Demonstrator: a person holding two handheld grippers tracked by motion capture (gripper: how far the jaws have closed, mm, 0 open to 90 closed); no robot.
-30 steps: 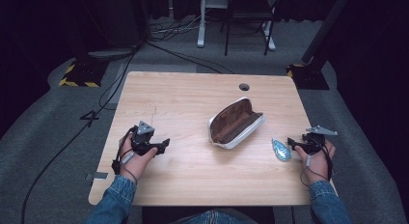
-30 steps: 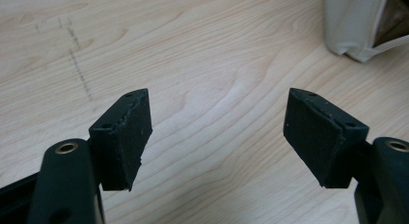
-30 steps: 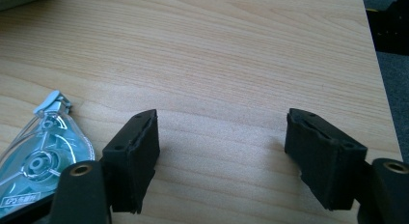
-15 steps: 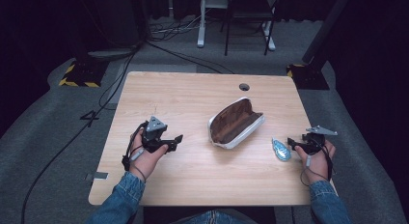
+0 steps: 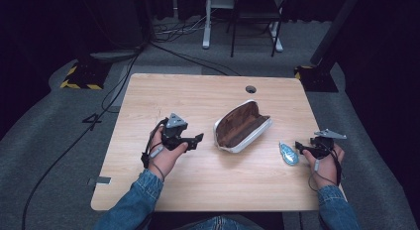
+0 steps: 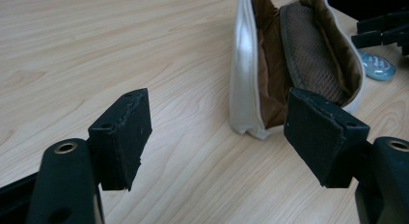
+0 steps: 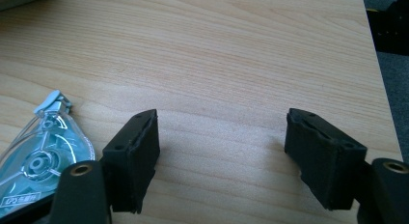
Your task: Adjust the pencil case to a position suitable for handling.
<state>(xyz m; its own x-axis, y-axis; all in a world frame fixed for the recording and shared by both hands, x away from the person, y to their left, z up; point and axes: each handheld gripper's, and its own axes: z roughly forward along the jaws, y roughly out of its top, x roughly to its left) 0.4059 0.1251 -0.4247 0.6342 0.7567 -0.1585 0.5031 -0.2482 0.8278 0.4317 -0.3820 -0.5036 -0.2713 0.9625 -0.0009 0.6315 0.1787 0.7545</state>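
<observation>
One open pouch (image 5: 242,127) lies mid-table (image 5: 198,96), brown lining up, and one clear blue tape dispenser (image 5: 288,153) sits just right of it, apart from it. A round hole (image 5: 250,89) marks the table's far edge; cables and a chair stand on the floor beyond. The left gripper (image 5: 197,139) has slid in toward the pouch since a second ago, jaws wide apart, nothing between them. The right gripper (image 5: 300,146) stays put just beside the dispenser, jaws also spread and empty. Two grippers, both holding nothing.
</observation>
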